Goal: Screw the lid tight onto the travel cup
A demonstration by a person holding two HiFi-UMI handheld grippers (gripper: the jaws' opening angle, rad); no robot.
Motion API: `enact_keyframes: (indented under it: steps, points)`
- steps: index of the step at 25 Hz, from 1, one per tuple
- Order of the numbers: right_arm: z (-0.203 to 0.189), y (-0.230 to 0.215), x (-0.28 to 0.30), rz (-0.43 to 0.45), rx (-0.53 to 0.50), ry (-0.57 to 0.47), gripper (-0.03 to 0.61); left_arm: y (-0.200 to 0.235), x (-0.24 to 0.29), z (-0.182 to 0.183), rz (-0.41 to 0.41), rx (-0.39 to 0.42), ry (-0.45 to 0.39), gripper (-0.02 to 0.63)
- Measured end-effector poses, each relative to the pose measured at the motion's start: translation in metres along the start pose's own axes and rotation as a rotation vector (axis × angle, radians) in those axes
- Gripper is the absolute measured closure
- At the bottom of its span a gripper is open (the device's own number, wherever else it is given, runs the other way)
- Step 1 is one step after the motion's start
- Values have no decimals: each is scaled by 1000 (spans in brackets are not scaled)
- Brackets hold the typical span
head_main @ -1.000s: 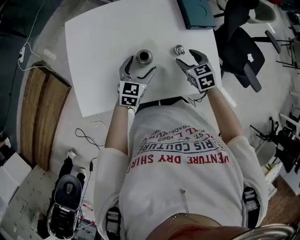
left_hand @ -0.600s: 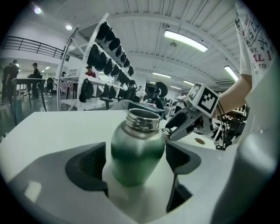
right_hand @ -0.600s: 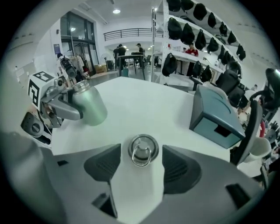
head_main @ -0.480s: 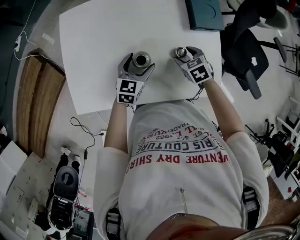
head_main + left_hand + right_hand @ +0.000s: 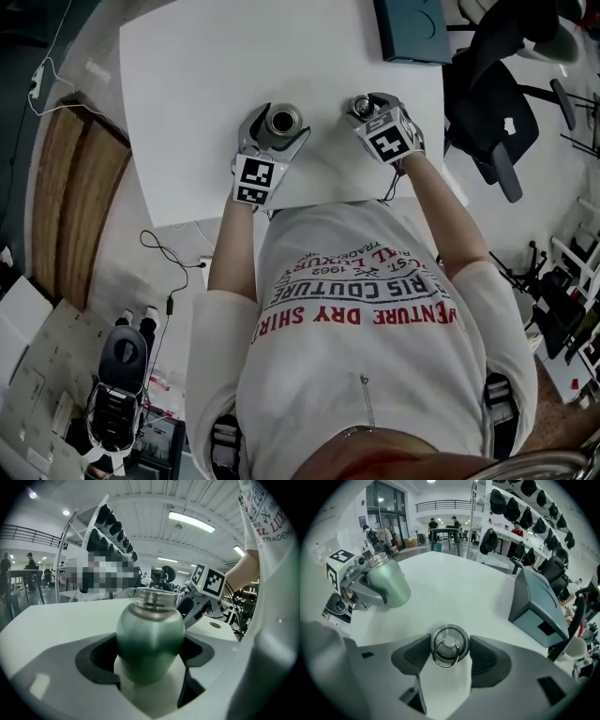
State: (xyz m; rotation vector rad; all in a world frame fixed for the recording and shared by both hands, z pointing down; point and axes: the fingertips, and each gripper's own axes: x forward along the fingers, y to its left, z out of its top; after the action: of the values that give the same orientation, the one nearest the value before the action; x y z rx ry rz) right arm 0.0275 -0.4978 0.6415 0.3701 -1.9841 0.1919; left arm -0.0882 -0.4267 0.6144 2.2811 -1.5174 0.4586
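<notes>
Now travel cup (image 5: 150,639) between parted left fingers (image 5: 93,658), lid (image 5: 449,646) between parted right fingers (image 5: 412,656), both unclamped.

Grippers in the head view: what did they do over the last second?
Both came down and forward: the left gripper now straddles the travel cup, and the right gripper straddles the lid. Neither clearly clamps yet. Cup and lid stayed put on the table, lid still off.

Between the dark grey pads (image 5: 96,658) of the left gripper (image 5: 281,122), the travel cup (image 5: 150,639) is green, its neck silver. At the right gripper (image 5: 450,656), the lid (image 5: 449,644) is silver.
</notes>
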Motion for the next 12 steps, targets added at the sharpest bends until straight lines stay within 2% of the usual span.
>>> enact_keyframes:
  steps: [5, 12]
  points:
    - [2, 6, -6, 24, -83, 4, 314, 0, -1, 1, -10, 10, -46, 219]
    - [56, 36, -46, 72, -263, -130, 314, 3, -3, 0, -20, 20, -56, 222]
